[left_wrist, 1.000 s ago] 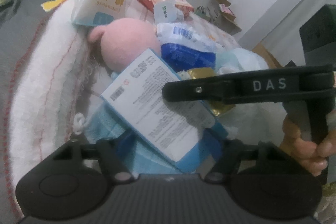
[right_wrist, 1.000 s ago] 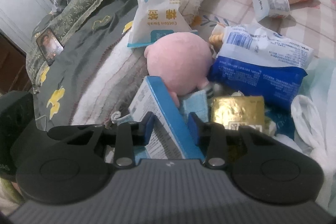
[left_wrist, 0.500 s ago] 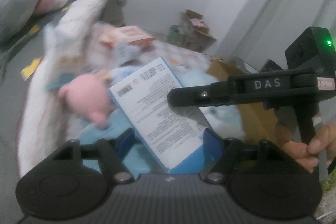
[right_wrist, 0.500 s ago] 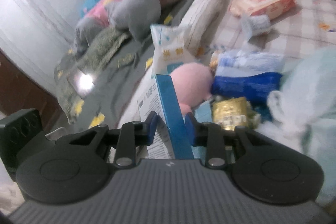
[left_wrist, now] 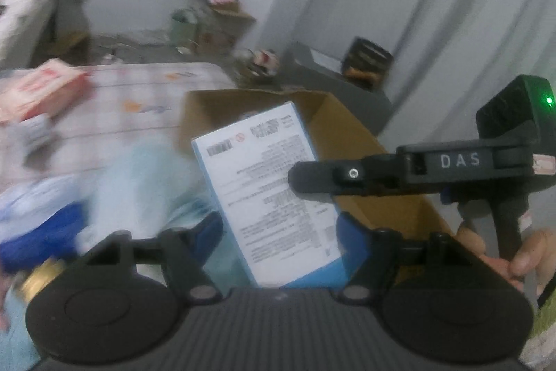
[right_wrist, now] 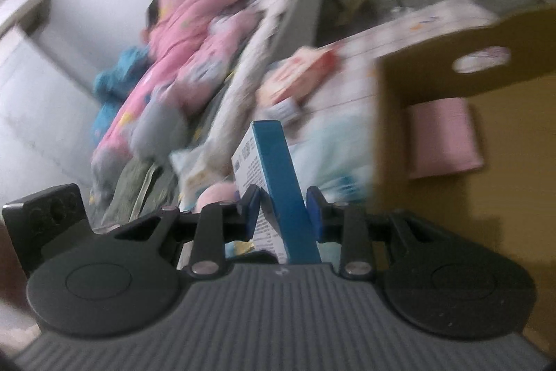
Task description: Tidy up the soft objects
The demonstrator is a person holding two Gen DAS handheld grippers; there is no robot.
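A flat blue-and-white box (left_wrist: 267, 197) with a printed label is held up by both grippers. My left gripper (left_wrist: 279, 232) spans its wide face, blue pads against its sides. The right gripper's upper finger (left_wrist: 312, 174) lies across the label from the right. In the right wrist view, my right gripper (right_wrist: 283, 207) is shut on the box's (right_wrist: 278, 176) thin blue edge. Just behind and right of it stands an open cardboard box (left_wrist: 347, 134), (right_wrist: 434, 86) with a pink item (right_wrist: 444, 138) inside.
A pink-red pack (left_wrist: 41, 89), a pale blue bag (left_wrist: 139, 183), a blue pack (left_wrist: 38, 232) and a gold pack (left_wrist: 38, 280) lie on the checked sheet (left_wrist: 146, 86). A pink plush (right_wrist: 219, 193) sits below. Pink clothes (right_wrist: 187, 33) are piled behind. A hand (left_wrist: 521, 252) holds the right gripper.
Both grippers have lifted the box off the pile and swung it right, up to the cardboard box. The pink plush has dropped out of the left wrist view.
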